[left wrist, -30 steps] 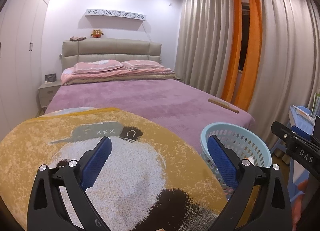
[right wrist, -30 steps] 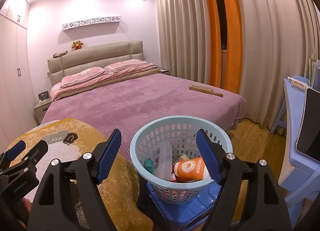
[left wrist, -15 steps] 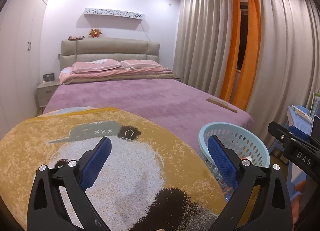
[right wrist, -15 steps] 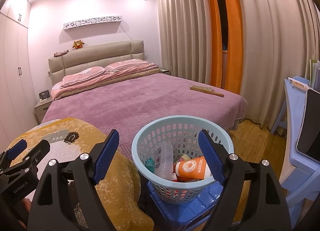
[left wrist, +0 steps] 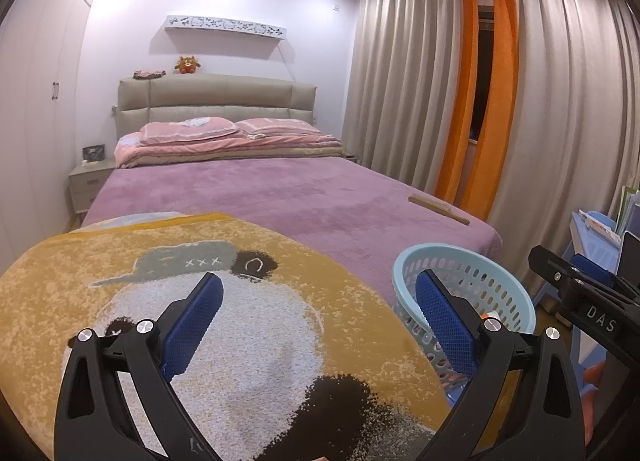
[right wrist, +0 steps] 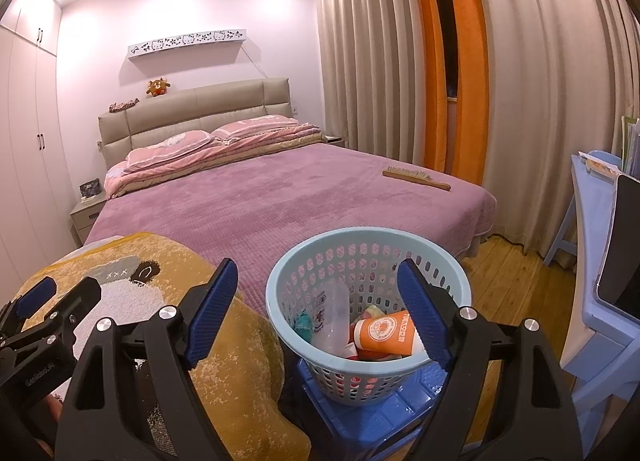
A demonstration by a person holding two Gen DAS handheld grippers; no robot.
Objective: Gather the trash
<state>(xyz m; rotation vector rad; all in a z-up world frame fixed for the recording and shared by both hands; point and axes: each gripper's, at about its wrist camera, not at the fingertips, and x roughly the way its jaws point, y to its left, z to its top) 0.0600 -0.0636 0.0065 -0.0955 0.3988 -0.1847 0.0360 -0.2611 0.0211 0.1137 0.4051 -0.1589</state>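
While half-buried, orange cup (right wrist: 387, 332) lies sideways in basket (right wrist: 280, 301), seemingly mouth-right.

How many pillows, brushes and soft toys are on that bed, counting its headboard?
Pillows: 2
Wooden brush: 1
Soft toy: 1
Total: 4

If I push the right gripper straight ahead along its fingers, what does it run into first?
Most likely the light blue basket. The right gripper is open and empty, and the basket's near rim sits between its fingers, with an orange cup and a clear bottle inside. Depth is hard to judge.
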